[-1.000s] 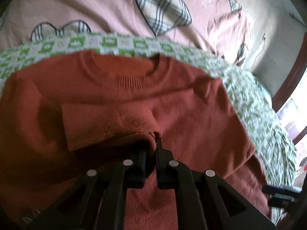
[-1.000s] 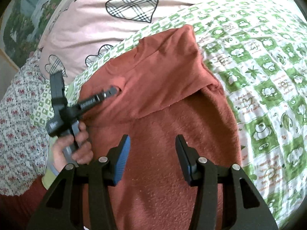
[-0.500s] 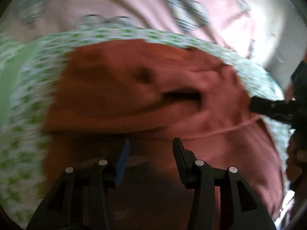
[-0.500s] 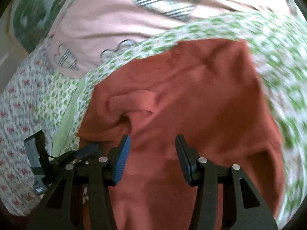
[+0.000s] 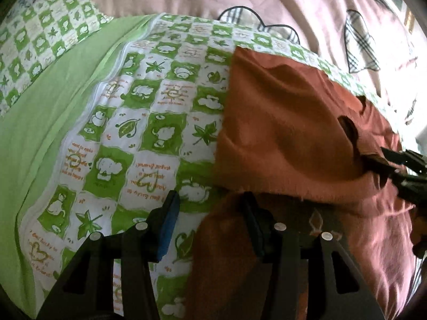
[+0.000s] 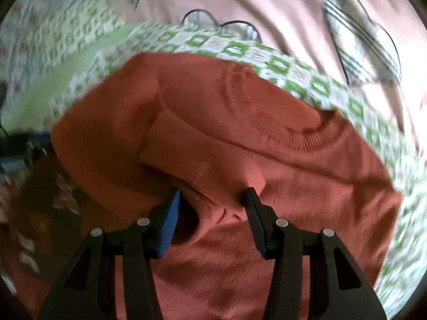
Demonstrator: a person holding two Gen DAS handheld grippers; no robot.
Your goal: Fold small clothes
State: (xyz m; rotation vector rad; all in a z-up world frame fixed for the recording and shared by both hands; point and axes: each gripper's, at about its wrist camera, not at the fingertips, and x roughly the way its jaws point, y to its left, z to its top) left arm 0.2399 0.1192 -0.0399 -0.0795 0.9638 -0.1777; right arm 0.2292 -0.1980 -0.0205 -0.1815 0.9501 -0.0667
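A small rust-orange knit sweater (image 6: 267, 160) lies on a green-and-white checked quilt (image 5: 149, 112), its ribbed collar toward the far side. One sleeve is folded across its front (image 6: 186, 144). My left gripper (image 5: 210, 213) is open and empty, low over the sweater's left edge (image 5: 280, 122), with the edge lying between its fingers. My right gripper (image 6: 212, 208) is open and empty, just above the sweater's middle near the folded sleeve's cuff. The right gripper also shows at the right edge of the left wrist view (image 5: 403, 165), over the sweater.
A pink duvet with plaid hearts (image 5: 267, 2) lies bunched beyond the quilt. A plain green sheet (image 5: 48, 106) and a checked pillow (image 5: 40, 34) lie to the left. The person's hand and patterned sleeve (image 6: 40, 205) show at the left of the right wrist view.
My left gripper let go of the sleeve it had folded across the sweater, opened, and swung to the sweater's left edge. My right gripper moved in over the sweater's middle.
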